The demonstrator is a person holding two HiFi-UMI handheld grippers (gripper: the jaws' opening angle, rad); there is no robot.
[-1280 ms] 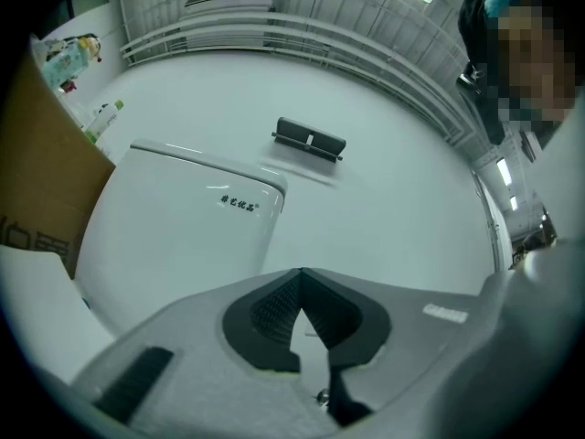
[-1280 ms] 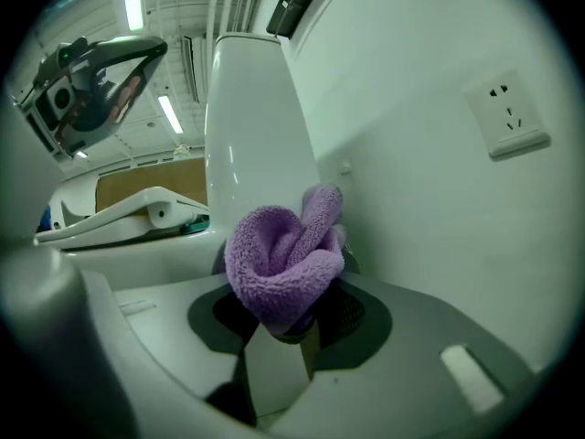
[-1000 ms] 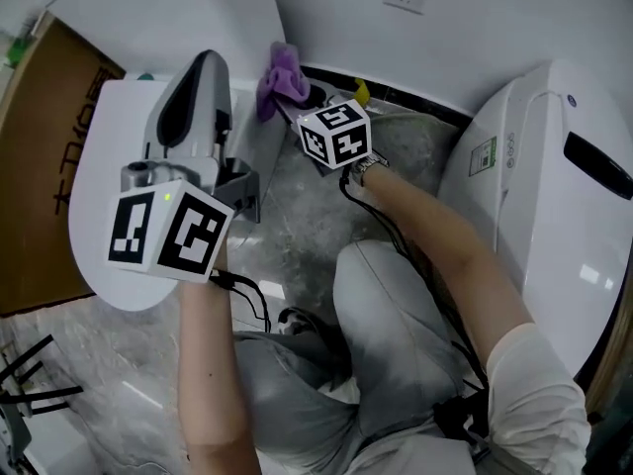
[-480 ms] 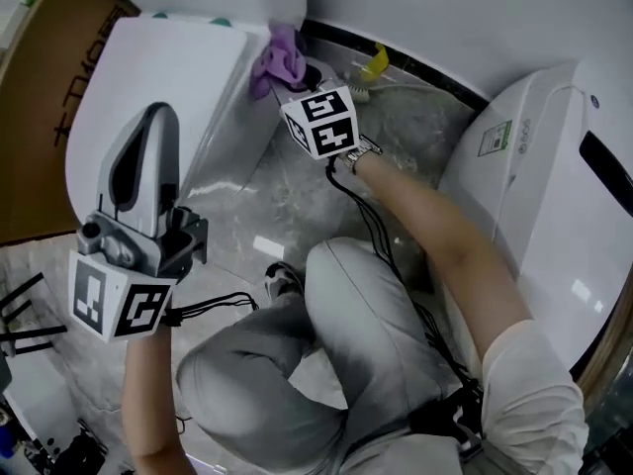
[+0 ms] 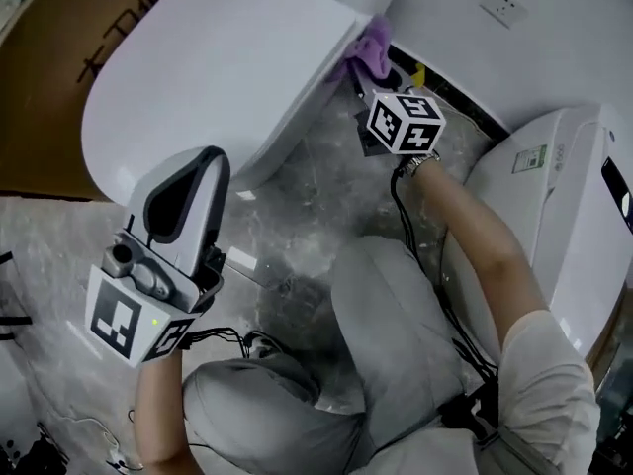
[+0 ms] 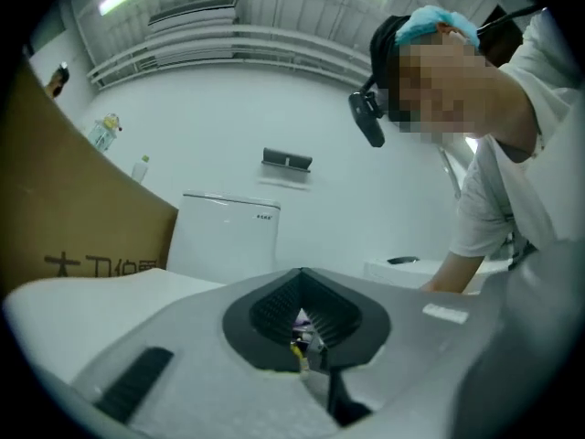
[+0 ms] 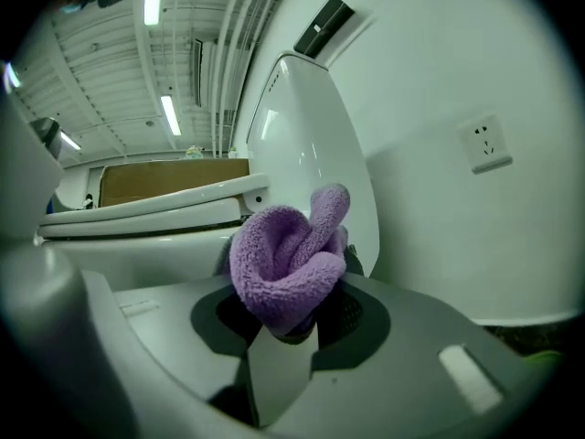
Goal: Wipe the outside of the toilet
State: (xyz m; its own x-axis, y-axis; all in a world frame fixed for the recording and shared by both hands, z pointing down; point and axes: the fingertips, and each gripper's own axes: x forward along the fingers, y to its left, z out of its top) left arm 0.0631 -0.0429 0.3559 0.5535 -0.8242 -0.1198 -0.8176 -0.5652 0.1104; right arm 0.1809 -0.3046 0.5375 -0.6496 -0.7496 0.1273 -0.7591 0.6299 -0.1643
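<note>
A white toilet point(image 5: 227, 67) with its lid down fills the upper left of the head view. My right gripper point(image 5: 376, 75) is shut on a purple cloth point(image 5: 368, 47), which is pressed to the toilet's rear right side, near the wall. In the right gripper view the bunched cloth point(image 7: 288, 263) sits in my right gripper point(image 7: 291, 323), close to the bowl's side point(image 7: 137, 245) below the tank point(image 7: 302, 135). My left gripper point(image 5: 203, 158) hangs over the floor in front of the bowl, touching nothing. In its own view my left gripper point(image 6: 304, 327) is shut and holds nothing.
A second white fixture point(image 5: 564, 216) with a label stands close on the right. A cardboard box point(image 5: 59, 18) lies behind the toilet at the left. A yellow item point(image 5: 419, 71) is by the wall base. My knees point(image 5: 396, 295) crowd the marble floor point(image 5: 316, 196). A wall socket point(image 7: 484, 144) is above.
My left gripper has come off the toilet lid and now hangs lower, in front of the bowl. The right gripper has stayed at the toilet's rear side with the cloth.
</note>
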